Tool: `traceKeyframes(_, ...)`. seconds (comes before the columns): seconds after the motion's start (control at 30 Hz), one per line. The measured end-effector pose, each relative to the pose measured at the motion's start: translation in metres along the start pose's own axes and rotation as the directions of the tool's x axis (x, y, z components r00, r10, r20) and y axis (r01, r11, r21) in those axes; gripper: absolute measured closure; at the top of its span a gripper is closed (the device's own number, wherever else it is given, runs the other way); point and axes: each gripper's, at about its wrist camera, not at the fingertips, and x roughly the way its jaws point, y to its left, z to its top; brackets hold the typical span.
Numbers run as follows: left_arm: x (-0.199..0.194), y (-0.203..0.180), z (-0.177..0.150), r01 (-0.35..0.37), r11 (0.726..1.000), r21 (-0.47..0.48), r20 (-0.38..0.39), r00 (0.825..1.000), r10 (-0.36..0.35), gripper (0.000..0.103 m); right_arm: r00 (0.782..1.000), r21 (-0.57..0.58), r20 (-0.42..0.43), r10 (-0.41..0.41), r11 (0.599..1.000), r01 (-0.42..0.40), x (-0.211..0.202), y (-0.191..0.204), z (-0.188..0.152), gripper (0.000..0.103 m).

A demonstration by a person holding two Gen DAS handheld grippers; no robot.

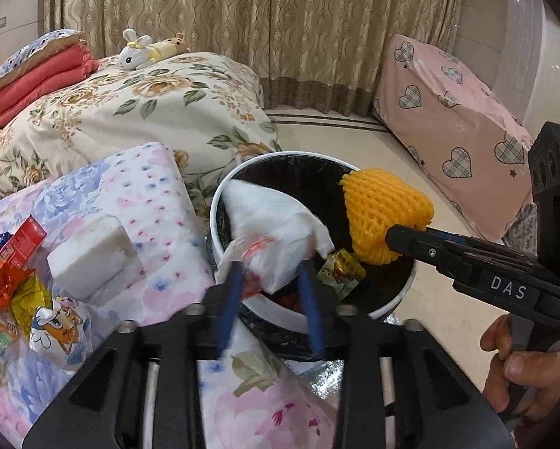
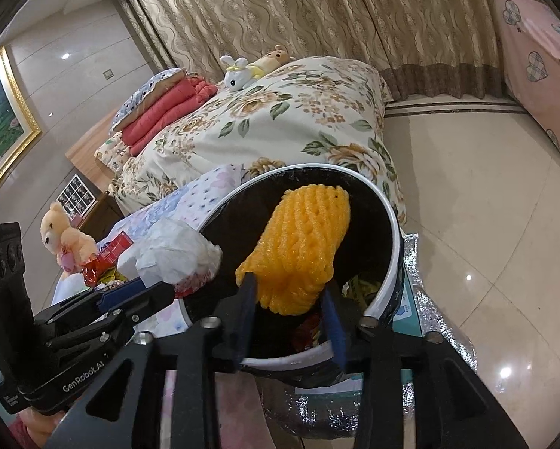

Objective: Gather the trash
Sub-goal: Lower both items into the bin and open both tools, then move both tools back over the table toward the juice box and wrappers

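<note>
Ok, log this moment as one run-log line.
left gripper: shut on white tissue wad over bin | right gripper: shut on yellow foam net over bin | wrappers left on floral cloth

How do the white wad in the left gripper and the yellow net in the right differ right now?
The white wad is crumpled, smooth paper or plastic with a red print; the yellow net is foam mesh with a ribbed weave. The wad hangs at the bin rim's near left edge; the net sits further right, over the black-lined opening. Both are clamped, one in the left gripper, one in the right gripper, above the bin.
</note>
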Motion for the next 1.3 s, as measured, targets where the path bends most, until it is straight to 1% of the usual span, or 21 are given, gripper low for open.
traceKeyframes(0.03,-0.001,0.0,0.0,-0.004,1.0,-0.004,0.004,1.0,0.004,0.045,1.0,0.004,0.002,-0.002,1.0,0.002,0.0,-0.001,0.0,0.056)
traceKeyframes(0.07,-0.002,0.001,-0.001,-0.006,1.0,-0.006,0.01,1.0,0.006,0.042,1.0,0.013,0.003,-0.003,1.0,0.003,-0.001,-0.002,0.0,0.054)
traceKeyframes(0.13,-0.003,0.002,-0.002,-0.007,1.0,-0.01,0.011,1.0,0.007,0.039,1.0,0.024,0.006,-0.001,1.0,0.001,-0.003,-0.004,0.0,0.049)
traceKeyframes(0.23,-0.004,0.005,-0.004,-0.001,1.0,-0.026,0.008,1.0,0.001,0.035,1.0,0.039,0.012,-0.005,0.999,0.004,-0.007,-0.006,-0.001,0.047)
traceKeyframes(0.4,-0.012,0.013,-0.014,-0.007,0.999,-0.043,0.01,1.0,0.007,0.034,1.0,0.04,0.023,0.001,0.999,-0.002,-0.011,-0.001,-0.004,0.042)
traceKeyframes(0.5,-0.018,0.021,-0.024,-0.013,0.998,-0.061,0.007,1.0,0.014,0.034,0.999,0.039,0.036,0.009,0.999,-0.01,-0.013,0.006,-0.007,0.034)
traceKeyframes(0.77,-0.04,0.045,-0.058,-0.029,0.993,-0.112,0.001,1.0,0.029,0.033,0.998,0.008,0.061,0.034,0.999,-0.035,-0.019,0.036,-0.022,0.024)
traceKeyframes(1.03,-0.068,0.074,-0.088,-0.056,0.986,-0.157,0.009,0.998,0.059,0.033,0.997,-0.03,0.04,0.072,0.997,-0.071,-0.017,0.073,-0.039,0.022)
traceKeyframes(1.13,-0.075,0.089,-0.098,-0.054,0.98,-0.192,0.001,0.998,0.055,0.033,0.995,-0.036,0.033,0.091,0.995,-0.089,-0.014,0.085,-0.044,0.021)
traceKeyframes(1.3,-0.089,0.112,-0.113,-0.08,0.969,-0.233,0.005,0.996,0.083,0.033,0.992,-0.065,0.002,0.125,0.99,-0.125,-0.003,0.111,-0.055,0.02)
